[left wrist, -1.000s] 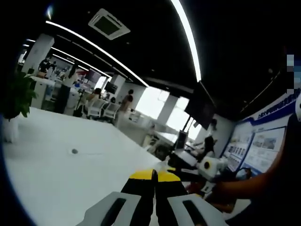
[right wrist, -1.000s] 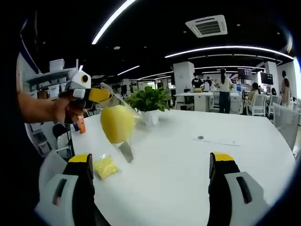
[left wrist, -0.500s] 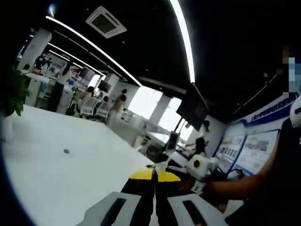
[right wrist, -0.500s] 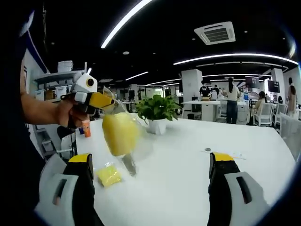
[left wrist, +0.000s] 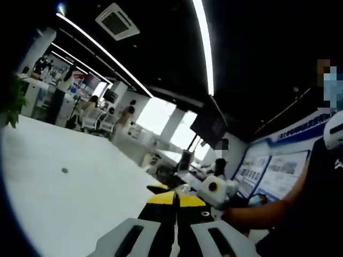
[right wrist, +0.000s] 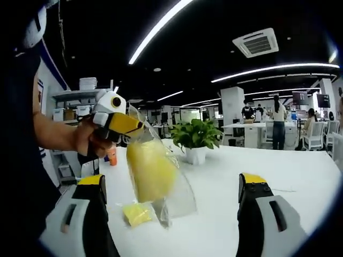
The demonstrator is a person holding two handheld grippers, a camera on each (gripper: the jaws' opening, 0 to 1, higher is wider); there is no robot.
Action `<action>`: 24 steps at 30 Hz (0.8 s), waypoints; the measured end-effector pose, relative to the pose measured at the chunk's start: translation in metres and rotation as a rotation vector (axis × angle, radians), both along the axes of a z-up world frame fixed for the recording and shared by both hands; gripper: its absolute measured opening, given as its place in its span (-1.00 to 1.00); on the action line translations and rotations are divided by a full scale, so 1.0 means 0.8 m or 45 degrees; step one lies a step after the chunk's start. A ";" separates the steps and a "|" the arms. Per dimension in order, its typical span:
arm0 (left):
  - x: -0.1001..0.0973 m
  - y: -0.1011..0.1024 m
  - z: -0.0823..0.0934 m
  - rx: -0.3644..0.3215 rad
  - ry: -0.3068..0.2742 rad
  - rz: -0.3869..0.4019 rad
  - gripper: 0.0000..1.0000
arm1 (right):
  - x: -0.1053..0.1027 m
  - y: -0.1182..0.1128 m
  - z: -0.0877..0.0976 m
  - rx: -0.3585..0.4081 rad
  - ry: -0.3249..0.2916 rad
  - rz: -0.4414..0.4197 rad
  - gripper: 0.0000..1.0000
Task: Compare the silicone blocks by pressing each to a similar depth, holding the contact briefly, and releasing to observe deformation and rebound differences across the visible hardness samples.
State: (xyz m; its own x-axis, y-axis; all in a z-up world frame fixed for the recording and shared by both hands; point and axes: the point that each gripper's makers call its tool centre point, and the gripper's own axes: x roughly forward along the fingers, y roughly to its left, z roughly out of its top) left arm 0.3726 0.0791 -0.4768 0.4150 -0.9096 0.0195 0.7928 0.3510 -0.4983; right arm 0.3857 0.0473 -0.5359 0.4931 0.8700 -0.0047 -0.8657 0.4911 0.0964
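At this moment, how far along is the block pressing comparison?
Done: no pressing is visible. In hand: the left hand-held gripper, jaws shut, holds up a clear bag containing a yellow block. A smaller yellow piece lies on the white table. The right hand-held gripper is open and empty. Left: pressing, holding and releasing each sample.
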 end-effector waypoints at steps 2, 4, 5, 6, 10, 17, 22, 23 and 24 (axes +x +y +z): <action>0.001 -0.001 0.000 -0.005 0.006 -0.002 -1.00 | -0.007 0.007 0.008 0.071 0.054 0.054 0.71; 0.001 -0.002 0.001 -0.013 0.009 -0.007 -1.00 | -0.003 0.006 0.011 0.072 0.027 0.038 0.66; 0.001 -0.002 0.002 -0.015 0.009 -0.007 -1.00 | -0.004 0.007 0.011 0.071 0.026 0.045 0.61; 0.002 -0.002 0.004 -0.027 0.012 -0.012 -1.00 | -0.004 0.007 0.012 0.075 0.025 0.048 0.55; 0.000 -0.003 0.008 -0.054 0.021 -0.028 -1.00 | -0.010 0.009 0.018 0.125 0.074 0.087 0.28; -0.006 -0.003 0.012 -0.069 0.025 -0.054 -1.00 | -0.023 0.014 0.016 0.104 0.054 0.149 -0.08; -0.009 -0.004 0.013 -0.081 0.042 -0.071 -1.00 | -0.028 0.019 0.016 0.103 0.047 0.162 -0.16; -0.009 -0.003 0.013 -0.086 0.043 -0.074 -1.00 | -0.027 0.019 0.017 0.110 0.047 0.163 -0.20; -0.009 -0.003 0.014 -0.087 0.044 -0.073 -1.00 | -0.027 0.020 0.017 0.115 0.049 0.163 -0.25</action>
